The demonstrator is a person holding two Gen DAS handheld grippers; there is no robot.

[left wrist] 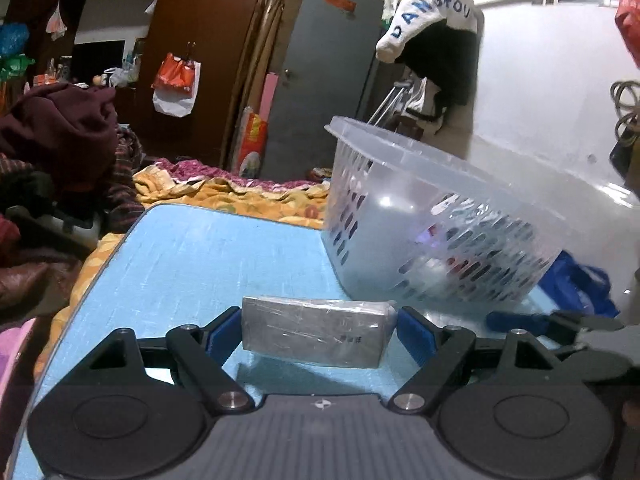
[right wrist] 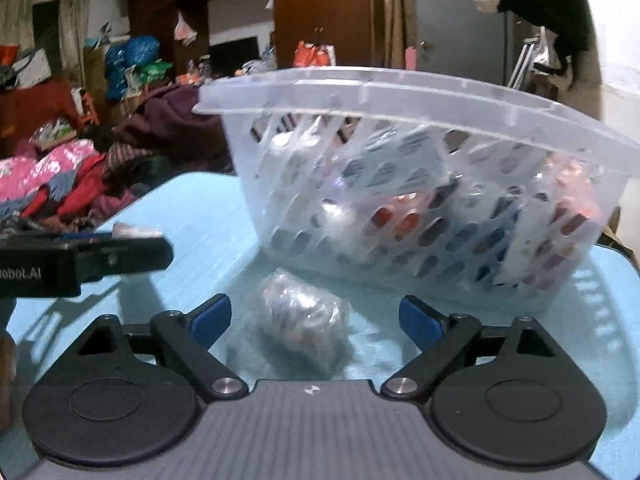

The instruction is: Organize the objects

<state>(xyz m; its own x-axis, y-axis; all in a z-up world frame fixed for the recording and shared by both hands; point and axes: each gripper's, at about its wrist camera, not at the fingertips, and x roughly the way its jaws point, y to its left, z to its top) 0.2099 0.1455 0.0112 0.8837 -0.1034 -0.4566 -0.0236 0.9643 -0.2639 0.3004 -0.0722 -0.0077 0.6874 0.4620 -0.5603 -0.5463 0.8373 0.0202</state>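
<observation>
Left wrist: our left gripper (left wrist: 312,330) brackets the grey box (left wrist: 316,332), pads seemingly just touching its ends, ready to lift toward the basket (left wrist: 420,216) far right. Its label is unreadable.

Right wrist: our right gripper (right wrist: 316,320) stands open around the wrapped bundle (right wrist: 304,320), clear of it.
</observation>
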